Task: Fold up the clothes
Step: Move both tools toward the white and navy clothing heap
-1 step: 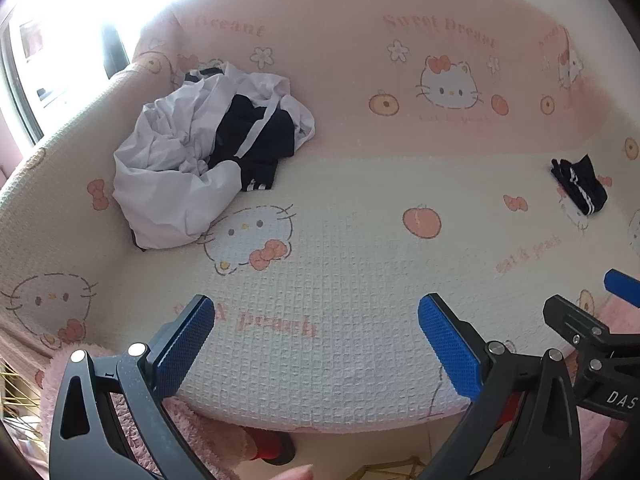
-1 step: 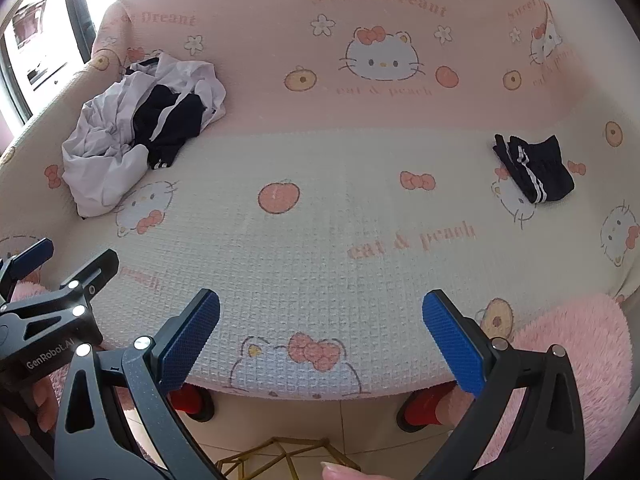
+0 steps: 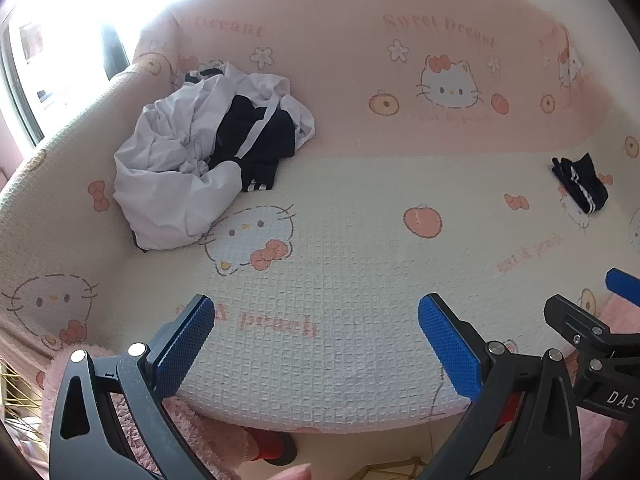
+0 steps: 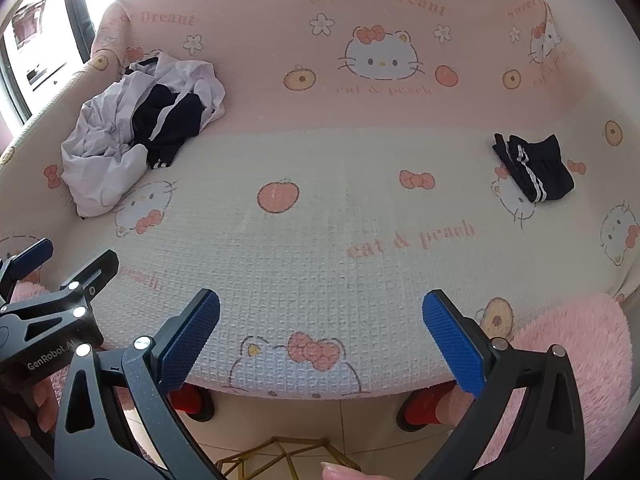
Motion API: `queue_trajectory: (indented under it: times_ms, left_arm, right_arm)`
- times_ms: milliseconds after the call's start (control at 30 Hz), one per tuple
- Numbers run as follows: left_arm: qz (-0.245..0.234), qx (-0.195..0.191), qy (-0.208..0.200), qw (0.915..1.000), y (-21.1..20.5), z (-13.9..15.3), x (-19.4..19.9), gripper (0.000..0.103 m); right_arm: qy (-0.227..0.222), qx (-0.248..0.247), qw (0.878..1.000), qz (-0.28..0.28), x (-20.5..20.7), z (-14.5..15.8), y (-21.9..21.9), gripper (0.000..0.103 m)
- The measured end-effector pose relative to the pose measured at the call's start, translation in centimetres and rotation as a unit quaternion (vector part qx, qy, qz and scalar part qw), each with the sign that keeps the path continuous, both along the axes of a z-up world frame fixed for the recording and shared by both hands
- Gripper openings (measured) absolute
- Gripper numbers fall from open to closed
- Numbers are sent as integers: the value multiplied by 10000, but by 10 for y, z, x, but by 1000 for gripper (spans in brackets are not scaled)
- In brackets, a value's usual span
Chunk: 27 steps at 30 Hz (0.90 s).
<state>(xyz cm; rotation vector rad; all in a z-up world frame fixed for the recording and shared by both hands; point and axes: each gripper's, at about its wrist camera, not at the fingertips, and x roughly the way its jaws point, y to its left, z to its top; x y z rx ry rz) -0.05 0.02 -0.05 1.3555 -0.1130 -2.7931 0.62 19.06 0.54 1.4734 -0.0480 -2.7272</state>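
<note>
Right wrist view, crumpled white-and-navy clothes heap, both tongs wide open, empty

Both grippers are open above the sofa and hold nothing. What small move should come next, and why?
Probably move the left gripper forward and to the left, toward the crumpled pile of white and dark navy clothes. Both it and the right gripper stand wide open and empty over the bare sofa cover, and that pile lies unfolded, while the small dark striped garment at the right already looks folded.

Left gripper and right gripper: black plastic arms, silver screws, textured blue pads. Fluffy pink sleeve at four o'clock.
</note>
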Motion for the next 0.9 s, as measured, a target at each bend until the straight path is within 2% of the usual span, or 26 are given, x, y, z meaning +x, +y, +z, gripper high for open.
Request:
queue_trajectory:
  times_ms: [167,367,500,567,667,700,767,800,867,900]
  left_arm:
    - [-79,2,-102,9999,1,-2,-2,103]
    - [-174,5,-225,9996,1,-3,-4,103]
    - [-237,8,-307,9992,2,-5,-5,103]
    - [-126,150,-395,9990,-10,-5,-7,103]
    - [32,481,-461,9978,-32,-4,-12,103]
    - [102,607,-435,9972,-42,-1,-16,103]
    - [242,858,-383,9953,-63,4,-25,103]
    - [294,1011,-351,9938,-73,7,-30,103]
    - [434,1314,-262,9900,-95,15,-43,99]
    - [558,1320,-207,9895,-107,18,-49,93]
  right_arm:
    - [108,39,9999,127,1,3,5,103]
    - [-18,148,9998,123,0,-3,1,103]
    - [194,184,9995,171,5,2,1,103]
    - [157,211,9993,247,3,2,-1,103]
    - [-135,-117,9986,496,-4,-2,-1,102]
    - [-217,-189,9978,593,-9,-3,-4,100]
    - [-304,-322,9953,858,-22,-2,-14,82]
    - [-287,-382,9938,1006,-28,1,-19,77]
    - [-207,-482,9905,1272,-42,10,-33,72]
    - [-162,-531,9886,1401,-50,15,-40,70]
